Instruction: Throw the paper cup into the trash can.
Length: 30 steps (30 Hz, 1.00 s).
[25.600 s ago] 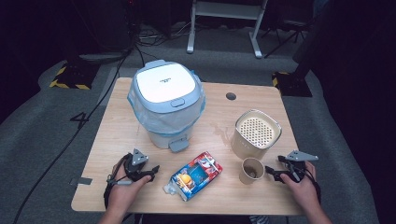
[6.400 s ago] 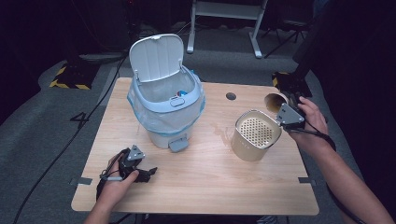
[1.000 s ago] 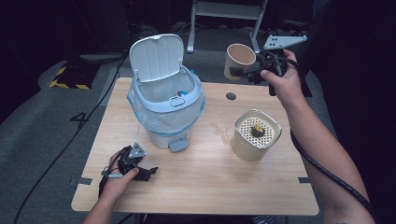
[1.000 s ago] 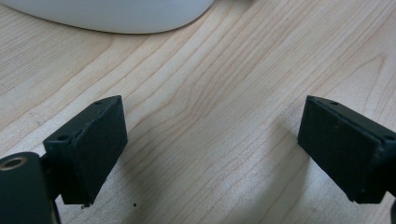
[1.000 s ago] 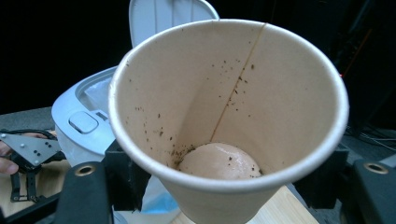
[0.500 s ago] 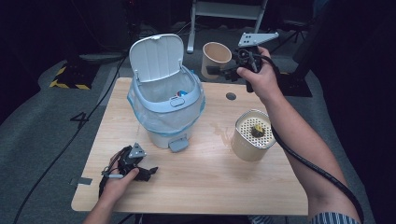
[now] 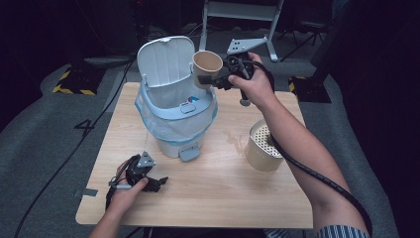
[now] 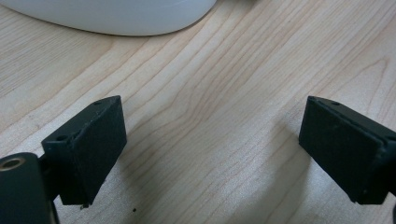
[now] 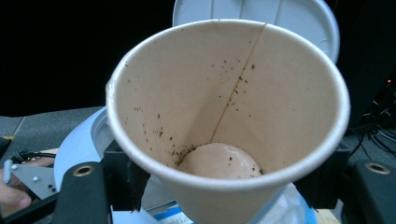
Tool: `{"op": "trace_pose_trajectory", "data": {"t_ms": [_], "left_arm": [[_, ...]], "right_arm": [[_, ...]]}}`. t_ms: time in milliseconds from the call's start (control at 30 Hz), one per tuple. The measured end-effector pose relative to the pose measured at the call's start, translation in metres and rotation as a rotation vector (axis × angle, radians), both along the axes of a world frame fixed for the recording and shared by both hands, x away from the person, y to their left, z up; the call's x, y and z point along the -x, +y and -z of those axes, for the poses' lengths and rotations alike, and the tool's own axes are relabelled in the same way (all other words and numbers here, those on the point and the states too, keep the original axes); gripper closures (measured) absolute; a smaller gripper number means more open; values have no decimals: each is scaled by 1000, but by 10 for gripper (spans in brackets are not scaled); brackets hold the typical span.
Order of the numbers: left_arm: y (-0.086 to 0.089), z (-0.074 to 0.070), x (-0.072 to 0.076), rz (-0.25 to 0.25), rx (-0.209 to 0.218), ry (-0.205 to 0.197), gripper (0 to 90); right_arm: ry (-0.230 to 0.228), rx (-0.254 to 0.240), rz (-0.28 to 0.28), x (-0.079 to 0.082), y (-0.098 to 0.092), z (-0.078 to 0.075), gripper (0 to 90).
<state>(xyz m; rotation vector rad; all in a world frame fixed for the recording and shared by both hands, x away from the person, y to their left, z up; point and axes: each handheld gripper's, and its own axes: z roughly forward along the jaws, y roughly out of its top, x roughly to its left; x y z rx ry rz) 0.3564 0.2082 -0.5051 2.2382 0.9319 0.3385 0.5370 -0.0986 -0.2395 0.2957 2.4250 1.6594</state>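
Holding the paper cup [image 7: 206, 67] by its lower wall, the right hand-held gripper [image 7: 223, 79] has its jaws clamped on either side of the cup, which hangs above the far right rim of the open bin [image 7: 176, 116], close in front of the raised lid [image 7: 166, 62]. From where I stand the main risk is the lid: a swing further left could knock the cup against it, and a thin paper wall squeezed that low might buckle or slip out. The cup's inside is speckled with dark grounds, so a careless tilt short of the opening could scatter them onto the table [image 7: 208, 193]. The strainer basket [image 7: 262, 146] sits under the forearm, near enough to be nudged on the way back. The left hand-held gripper [image 8: 212, 154] rests open on bare wood near the front edge, well clear.
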Motion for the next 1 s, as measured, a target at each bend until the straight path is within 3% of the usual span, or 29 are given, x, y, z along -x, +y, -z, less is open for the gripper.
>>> {"op": "trace_pose_trajectory", "data": {"t_ms": [233,467,667,733,800,900,967,1000], "left_arm": [[-1,0,-1,1,-2,2,78],[-1,0,-1,1,-2,2,78],[-1,0,-1,1,-2,1,78],[-1,0,-1,1,-3,1,78],[-1,0,-1,0,-2,1,78],[-1,0,-1,1,-2,1,78],[-1,0,-1,1,-3,1,78],[-1,0,-1,1,-3,1,78]], "right_arm": [[23,24,1,-5,16,17,303],[36,19,22,-7,23,23,300],[37,50,23,-7,31,28,298],[38,58,26,-7,34,28,232],[34,55,58,-9,38,28,90],[22,33,86,-9,42,26,198],[11,22,86,-8,43,23,119],[6,18,75,-7,43,22,122]]}}
